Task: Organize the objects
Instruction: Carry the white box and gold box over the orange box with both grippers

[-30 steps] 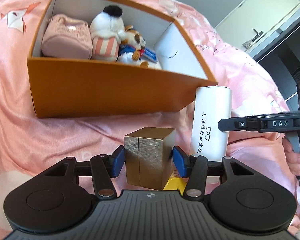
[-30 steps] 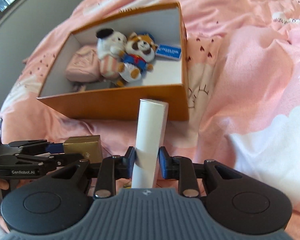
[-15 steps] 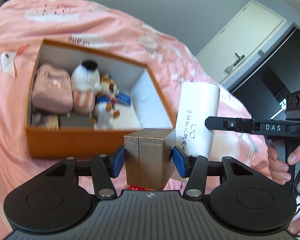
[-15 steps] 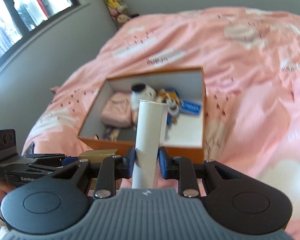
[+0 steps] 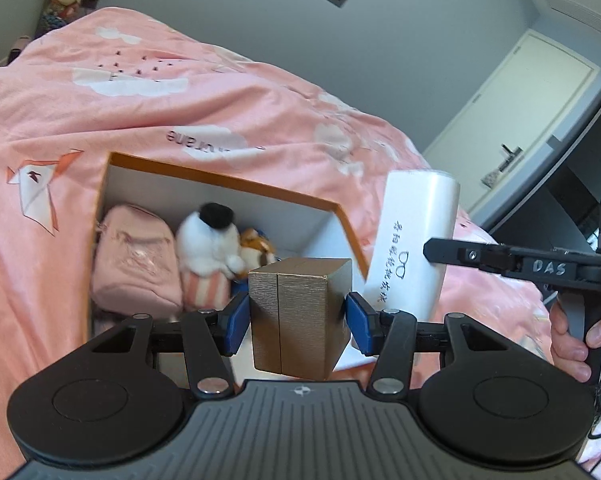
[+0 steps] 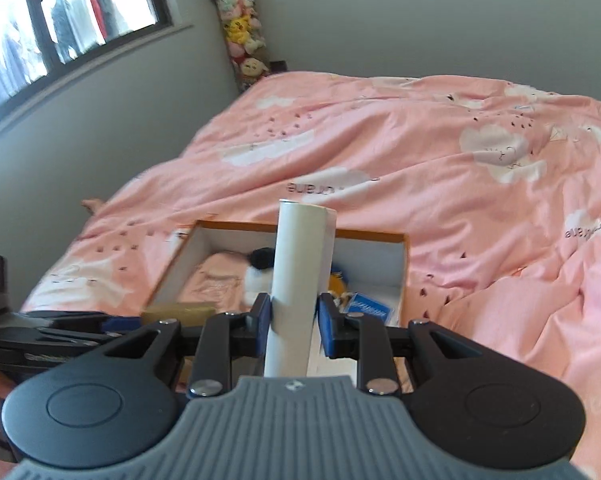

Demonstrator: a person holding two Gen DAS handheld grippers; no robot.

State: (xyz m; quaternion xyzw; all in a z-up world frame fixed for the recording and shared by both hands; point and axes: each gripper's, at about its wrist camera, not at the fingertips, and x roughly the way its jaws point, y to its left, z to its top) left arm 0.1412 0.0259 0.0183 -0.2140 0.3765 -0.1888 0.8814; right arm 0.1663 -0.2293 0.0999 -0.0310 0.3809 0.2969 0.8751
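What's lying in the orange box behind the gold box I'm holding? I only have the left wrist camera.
Observer: In the right wrist view, a blue packet lies flat on the floor of the orange box, near its right wall.
Operator: Is the white tube properly clamped?
Observer: Yes. The right hand-held gripper has both blue pads pressed against the white tube, which stands upright.
Operator: Any free floor in there?
Observer: A bare white patch shows just beyond the blue packet, beside the right wall.
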